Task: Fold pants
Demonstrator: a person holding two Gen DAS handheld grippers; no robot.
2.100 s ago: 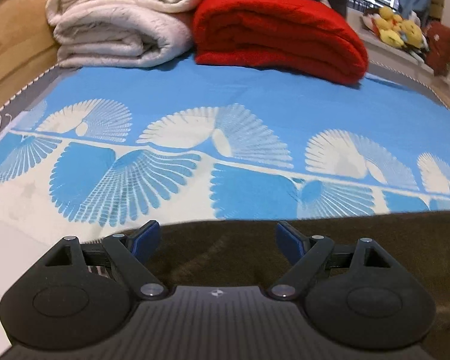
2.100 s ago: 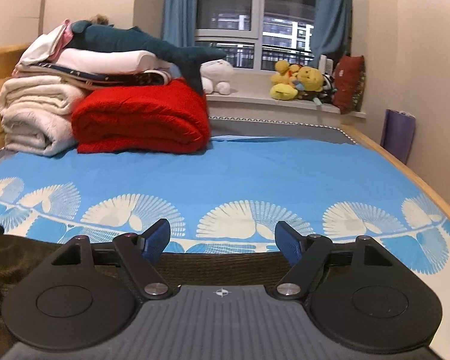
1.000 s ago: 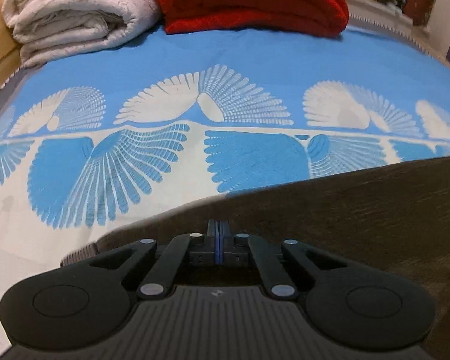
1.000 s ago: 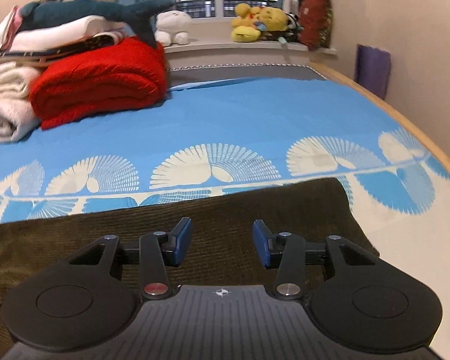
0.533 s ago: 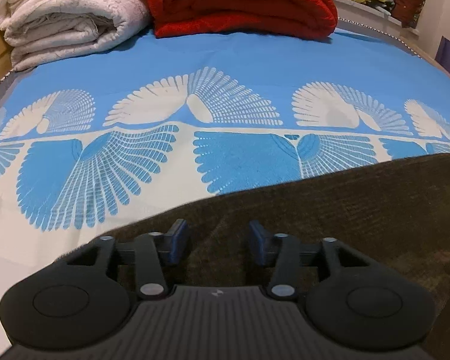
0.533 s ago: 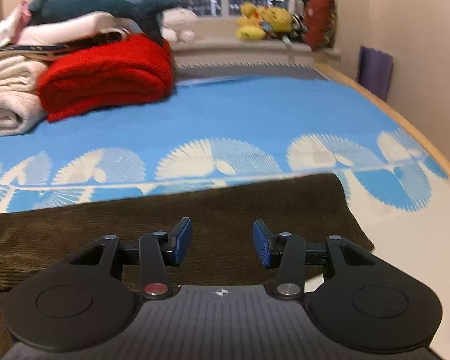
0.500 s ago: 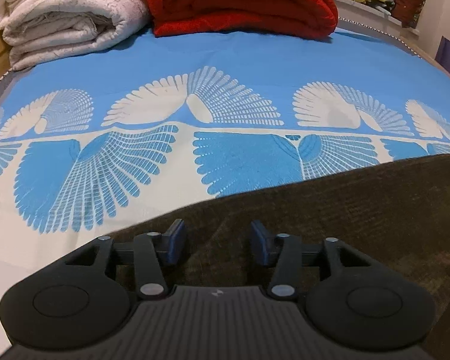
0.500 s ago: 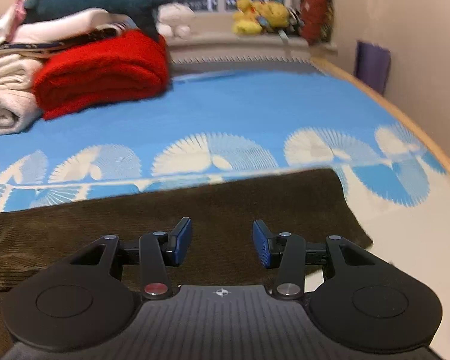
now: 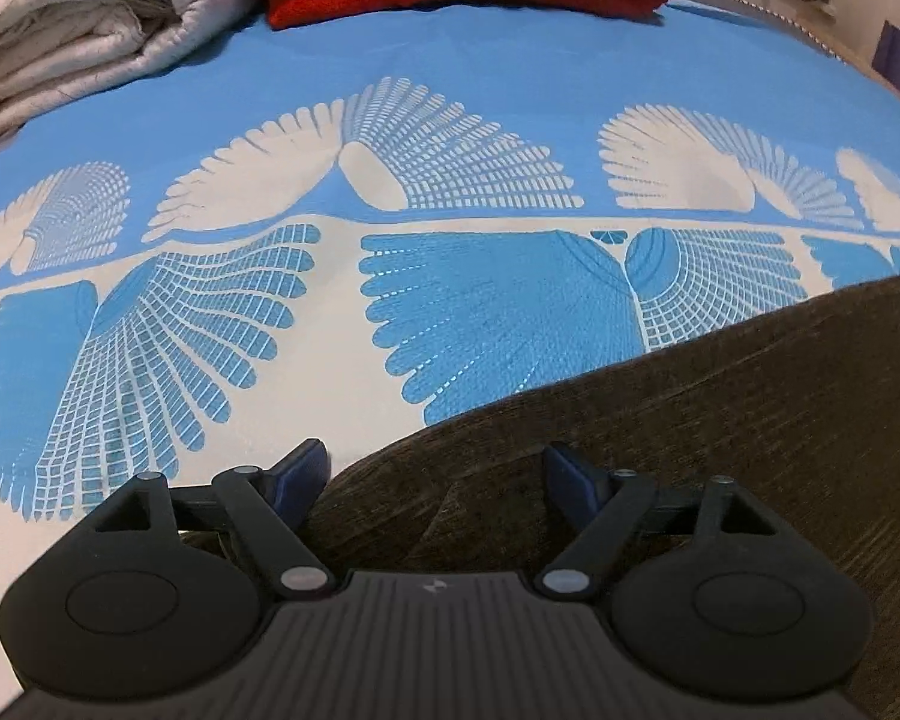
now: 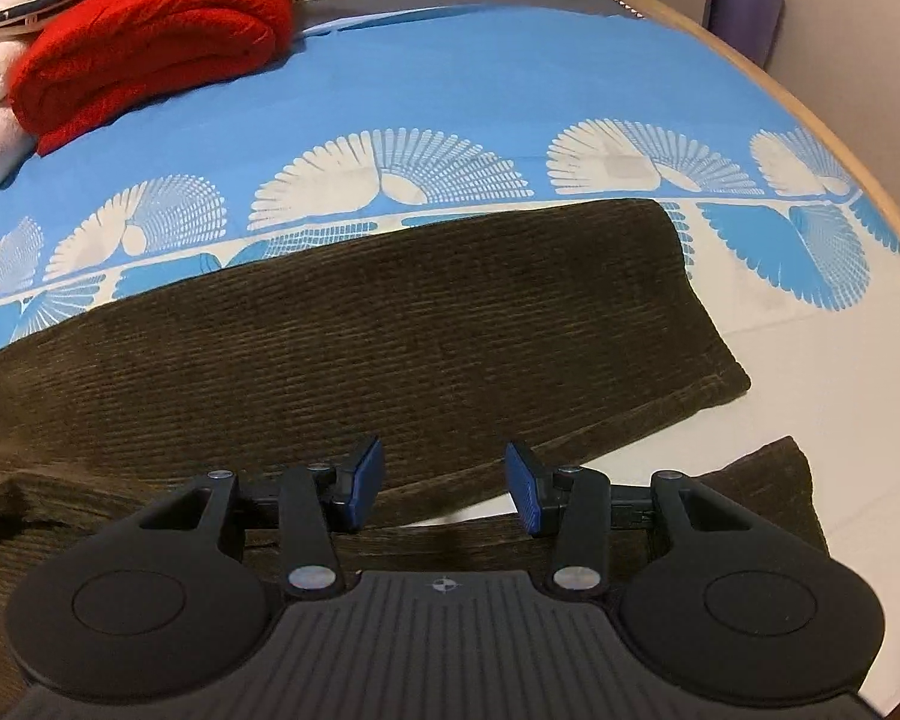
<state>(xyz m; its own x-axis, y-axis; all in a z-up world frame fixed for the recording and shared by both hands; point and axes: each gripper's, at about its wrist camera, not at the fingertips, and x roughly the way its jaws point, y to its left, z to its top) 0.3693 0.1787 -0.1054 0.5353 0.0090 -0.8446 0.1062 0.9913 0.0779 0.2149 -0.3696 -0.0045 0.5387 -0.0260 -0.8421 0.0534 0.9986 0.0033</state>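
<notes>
Dark brown corduroy pants point(image 10: 390, 324) lie flat on the bed, one leg stretched to the right with its hem point(image 10: 714, 324) at the right. A second leg end point(image 10: 774, 486) shows lower right. My right gripper point(image 10: 444, 483) is open and empty just above the near edge of the upper leg. In the left wrist view the pants point(image 9: 690, 420) fill the lower right. My left gripper point(image 9: 435, 474) is open wide over the pants' left end, holding nothing.
The bed has a blue and white patterned sheet point(image 9: 450, 120). A folded red blanket point(image 10: 150, 36) and rolled white quilts point(image 9: 90, 18) are stacked at the far left. A wooden bed edge point(image 10: 840, 138) and a purple object point(image 10: 744, 6) are on the right.
My left gripper shut on the pants a second ago, then opened and now stands wide open. My right gripper stayed open and tilted down over the pants, so more of both legs shows.
</notes>
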